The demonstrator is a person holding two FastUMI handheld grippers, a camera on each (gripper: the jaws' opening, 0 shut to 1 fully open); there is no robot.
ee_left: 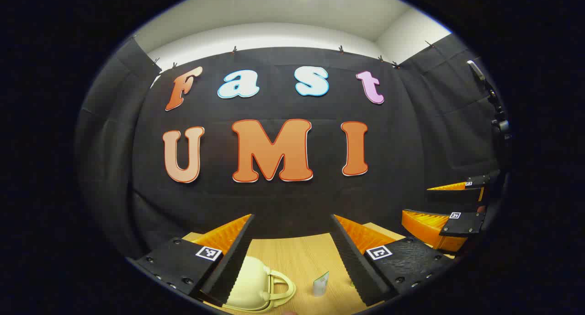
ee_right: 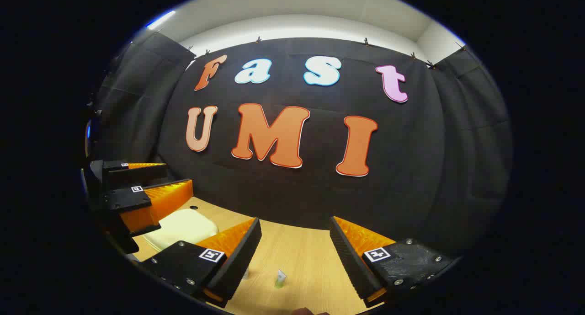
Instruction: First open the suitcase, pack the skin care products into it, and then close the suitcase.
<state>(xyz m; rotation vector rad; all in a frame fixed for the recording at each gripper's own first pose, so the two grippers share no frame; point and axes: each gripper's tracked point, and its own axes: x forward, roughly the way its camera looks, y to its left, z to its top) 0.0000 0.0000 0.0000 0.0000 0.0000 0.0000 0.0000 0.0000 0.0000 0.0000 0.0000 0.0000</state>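
I hold my left gripper (ee_left: 292, 251) above a light wooden table (ee_left: 301, 255), its fingers spread wide with nothing between them. Just beyond and below its left finger sits the pale cream suitcase (ee_left: 249, 285), lid down, its handle (ee_left: 279, 285) pointing toward the middle of the table. A small skin care tube (ee_left: 321, 283) stands upright on the wood just beside that handle, apart from the case. In the right gripper view, my right gripper (ee_right: 295, 248) likewise hangs parted and empty over the table, with a small green-based tube (ee_right: 280, 278) standing on the wood between its fingers but farther off, untouched. Another small item by its left finger is too hidden to identify. Farther left in that view, the suitcase lies closed beneath my other gripper. The black booth wall (ee_left: 292, 200) rises behind the table.
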